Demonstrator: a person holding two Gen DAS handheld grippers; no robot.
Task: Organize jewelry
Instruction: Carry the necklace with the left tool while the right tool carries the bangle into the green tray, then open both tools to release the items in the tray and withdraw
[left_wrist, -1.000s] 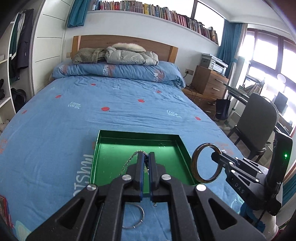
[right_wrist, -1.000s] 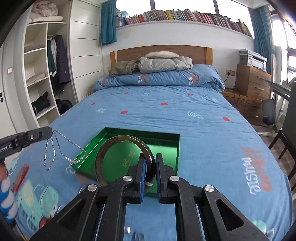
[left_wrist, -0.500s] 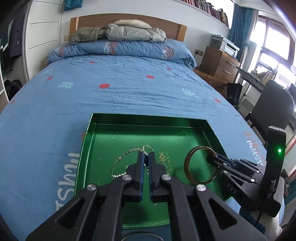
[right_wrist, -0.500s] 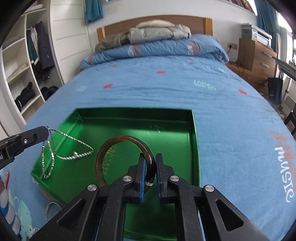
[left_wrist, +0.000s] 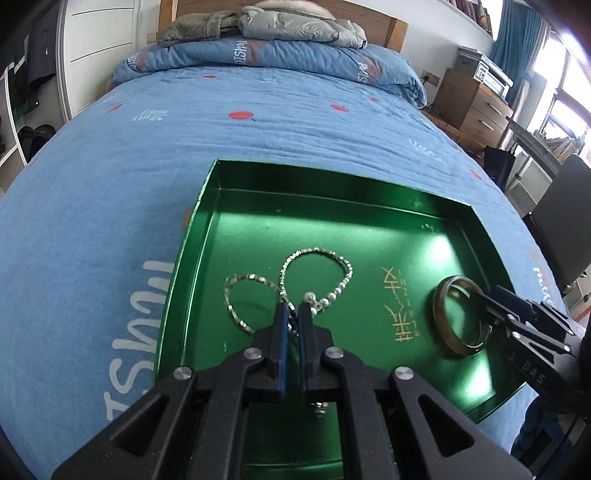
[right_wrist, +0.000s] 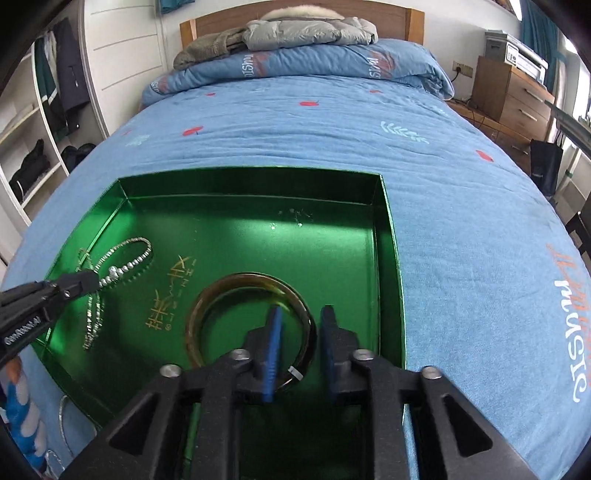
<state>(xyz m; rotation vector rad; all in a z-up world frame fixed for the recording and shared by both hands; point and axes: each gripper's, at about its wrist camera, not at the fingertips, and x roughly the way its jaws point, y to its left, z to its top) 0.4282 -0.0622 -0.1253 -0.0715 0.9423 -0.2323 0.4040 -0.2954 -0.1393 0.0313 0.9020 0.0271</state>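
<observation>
1. Left wrist view: left gripper (left_wrist: 291, 314) low over the green tray (left_wrist: 388, 218), fingers nearly together, pinching the silver necklace (left_wrist: 314, 273) by a short stretch of chain. Rest of the chain spread in two loops on the tray floor, just ahead of the fingertips. Off to the right, the amber bangle (left_wrist: 461, 314) lying tilted on the tray floor near gold lettering (left_wrist: 402, 302), with the right gripper (left_wrist: 491, 299) at its rim; cannot tell from here whether gripped or only touching. Tray resting on the blue bedspread (left_wrist: 110, 184).

2. Right wrist view: right gripper (right_wrist: 301, 325) fingers spread well apart, blue pads (right_wrist: 273, 339) on either side of the bangle's (right_wrist: 247, 295) near rim, not pressing it. Bangle flat on the tray (right_wrist: 384, 221) floor. At left, the left gripper (right_wrist: 85, 282) closed on the necklace (right_wrist: 125, 264), chain trailing over the tray's left part.
</observation>
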